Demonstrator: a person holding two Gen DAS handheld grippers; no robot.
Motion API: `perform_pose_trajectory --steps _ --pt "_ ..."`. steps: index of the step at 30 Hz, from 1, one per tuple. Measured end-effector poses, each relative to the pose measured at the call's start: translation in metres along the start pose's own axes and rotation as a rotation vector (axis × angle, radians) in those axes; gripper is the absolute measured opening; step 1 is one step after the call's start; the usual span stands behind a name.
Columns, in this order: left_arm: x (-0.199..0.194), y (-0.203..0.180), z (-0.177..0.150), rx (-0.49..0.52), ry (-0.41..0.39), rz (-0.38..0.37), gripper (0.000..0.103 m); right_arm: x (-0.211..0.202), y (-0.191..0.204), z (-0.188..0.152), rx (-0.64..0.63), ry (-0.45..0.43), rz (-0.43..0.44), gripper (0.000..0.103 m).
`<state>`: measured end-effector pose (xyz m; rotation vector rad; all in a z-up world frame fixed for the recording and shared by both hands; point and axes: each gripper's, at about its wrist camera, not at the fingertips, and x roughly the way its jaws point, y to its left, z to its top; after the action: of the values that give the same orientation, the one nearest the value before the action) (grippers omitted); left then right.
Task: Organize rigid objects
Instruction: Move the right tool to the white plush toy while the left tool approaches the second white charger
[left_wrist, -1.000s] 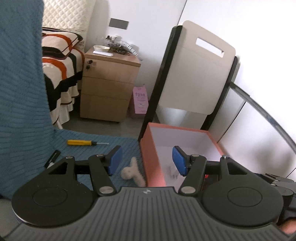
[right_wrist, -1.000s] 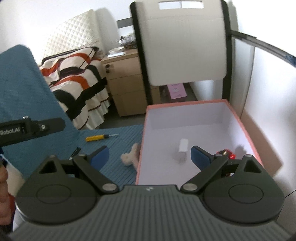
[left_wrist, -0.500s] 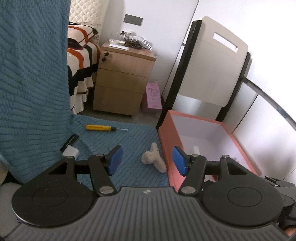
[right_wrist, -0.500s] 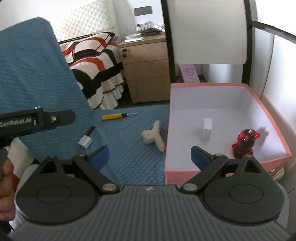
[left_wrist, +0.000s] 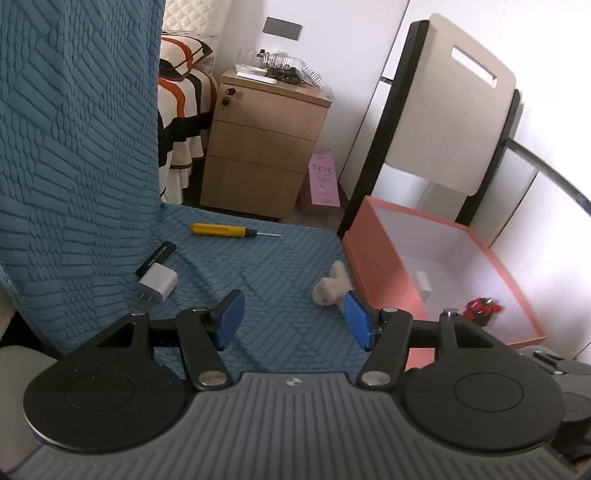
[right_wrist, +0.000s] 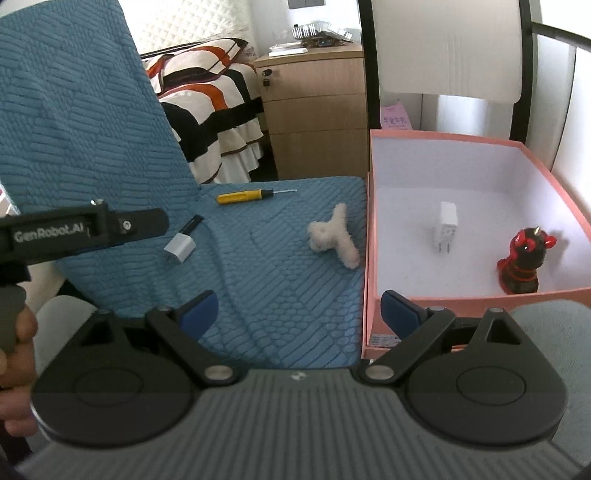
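Note:
On the blue quilted cover lie a yellow screwdriver, a white plug adapter, a black stick beside it, and a fluffy white hair claw. The pink box stands to their right, holding a white charger and a red-black figurine. My left gripper hovers open over the cover, near the hair claw. Open too, my right gripper hangs over the box's near left corner. Neither holds anything.
A wooden bedside cabinet with clutter on top stands behind, beside a bed with a striped cover. A white folding panel in a black frame leans behind the box. A hand grips the left gripper's handle.
Both grippers have sunk and drawn back from the box, bringing the cover, plug adapter and figurine into view. Their jaws kept the same width.

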<state>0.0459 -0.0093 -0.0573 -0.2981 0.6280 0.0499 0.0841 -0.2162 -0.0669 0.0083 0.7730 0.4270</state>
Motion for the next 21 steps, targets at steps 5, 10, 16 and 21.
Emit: perform_pose_trajectory --steps 5,10,16,21 --pt "0.029 0.018 -0.009 0.001 -0.005 0.027 0.066 0.013 0.001 -0.003 0.004 -0.005 -0.004 0.096" --pt "0.056 0.034 -0.011 0.000 -0.006 0.051 0.066 0.021 0.007 0.002 -0.004 -0.035 0.000 0.096" --pt "0.089 0.053 -0.014 0.007 0.028 0.070 0.066 0.043 0.011 0.010 -0.027 -0.045 0.034 0.085" --pt "0.112 0.068 -0.010 0.007 0.049 0.089 0.066 0.064 0.018 0.015 -0.059 -0.040 0.034 0.073"
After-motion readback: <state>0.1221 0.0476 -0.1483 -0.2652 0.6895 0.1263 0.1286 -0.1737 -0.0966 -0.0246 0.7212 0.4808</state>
